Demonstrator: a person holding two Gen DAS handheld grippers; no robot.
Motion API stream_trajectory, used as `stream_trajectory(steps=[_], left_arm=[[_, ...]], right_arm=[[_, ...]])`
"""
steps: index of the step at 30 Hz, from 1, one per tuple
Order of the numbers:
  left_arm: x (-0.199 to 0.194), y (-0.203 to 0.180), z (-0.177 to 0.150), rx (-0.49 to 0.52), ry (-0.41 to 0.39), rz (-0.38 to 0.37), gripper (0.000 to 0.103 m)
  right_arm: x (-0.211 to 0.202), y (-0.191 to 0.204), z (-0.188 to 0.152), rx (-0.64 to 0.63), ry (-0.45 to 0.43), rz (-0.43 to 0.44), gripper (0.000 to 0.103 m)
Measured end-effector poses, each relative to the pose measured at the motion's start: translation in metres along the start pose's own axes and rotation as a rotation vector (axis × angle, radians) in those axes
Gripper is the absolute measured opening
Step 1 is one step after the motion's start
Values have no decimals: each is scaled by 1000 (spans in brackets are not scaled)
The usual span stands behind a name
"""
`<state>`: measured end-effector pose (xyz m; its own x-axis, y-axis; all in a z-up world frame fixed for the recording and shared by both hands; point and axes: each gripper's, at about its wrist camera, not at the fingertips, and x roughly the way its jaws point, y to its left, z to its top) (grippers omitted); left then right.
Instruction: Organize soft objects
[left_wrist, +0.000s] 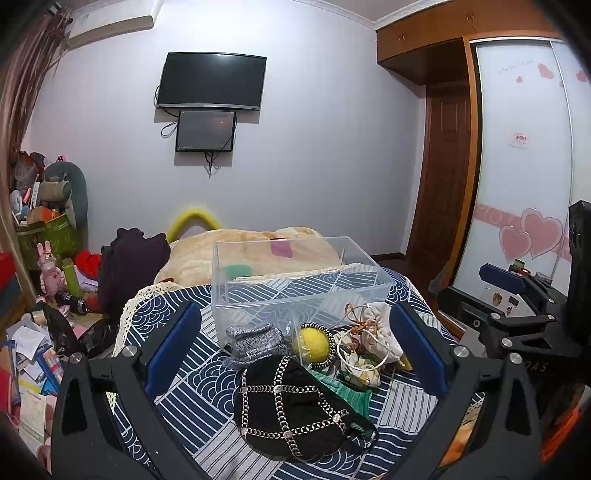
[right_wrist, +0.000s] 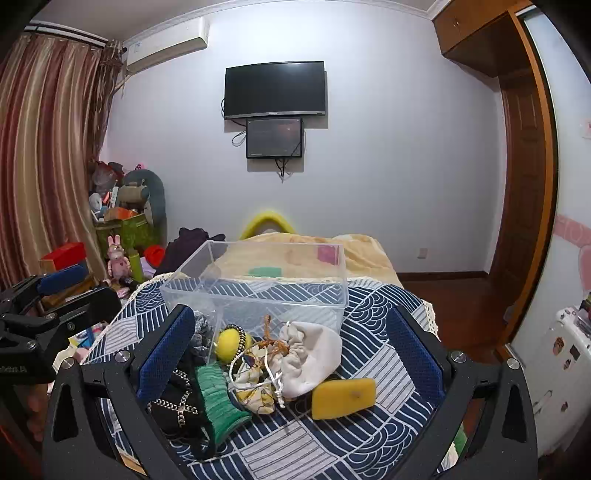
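Note:
A heap of soft things lies on the blue-and-white patterned cloth (left_wrist: 192, 373) in front of an empty clear plastic box (left_wrist: 295, 273). In the left wrist view it holds a black cap with silver chains (left_wrist: 295, 410), a grey knitted piece (left_wrist: 255, 339), a yellow ball (left_wrist: 314, 343), a white drawstring pouch (left_wrist: 380, 325) and a green cloth (left_wrist: 351, 395). The right wrist view shows the box (right_wrist: 258, 288), the pouch (right_wrist: 314, 358), a yellow sponge (right_wrist: 343, 398), the green cloth (right_wrist: 218, 395) and the ball (right_wrist: 229, 339). My left gripper (left_wrist: 295, 350) and right gripper (right_wrist: 288, 354) are open and empty above the heap.
The cloth covers the end of a bed with a beige blanket (left_wrist: 240, 247). Clutter, toys and papers crowd the floor at the left (left_wrist: 37, 332). A wardrobe with heart stickers (left_wrist: 524, 184) and a wooden door (right_wrist: 524, 177) stand at the right. A TV (right_wrist: 275, 90) hangs on the far wall.

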<state>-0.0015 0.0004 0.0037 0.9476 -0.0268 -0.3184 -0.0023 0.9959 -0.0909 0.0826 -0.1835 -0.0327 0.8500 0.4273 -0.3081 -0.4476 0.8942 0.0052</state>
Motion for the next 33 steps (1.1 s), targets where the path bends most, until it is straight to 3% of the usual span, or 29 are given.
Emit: stream_trajectory(steps=[33], left_arm=[[1, 3, -3, -10, 6, -9, 103]], right_arm=[[-3, 3, 1, 9, -13, 10, 103]])
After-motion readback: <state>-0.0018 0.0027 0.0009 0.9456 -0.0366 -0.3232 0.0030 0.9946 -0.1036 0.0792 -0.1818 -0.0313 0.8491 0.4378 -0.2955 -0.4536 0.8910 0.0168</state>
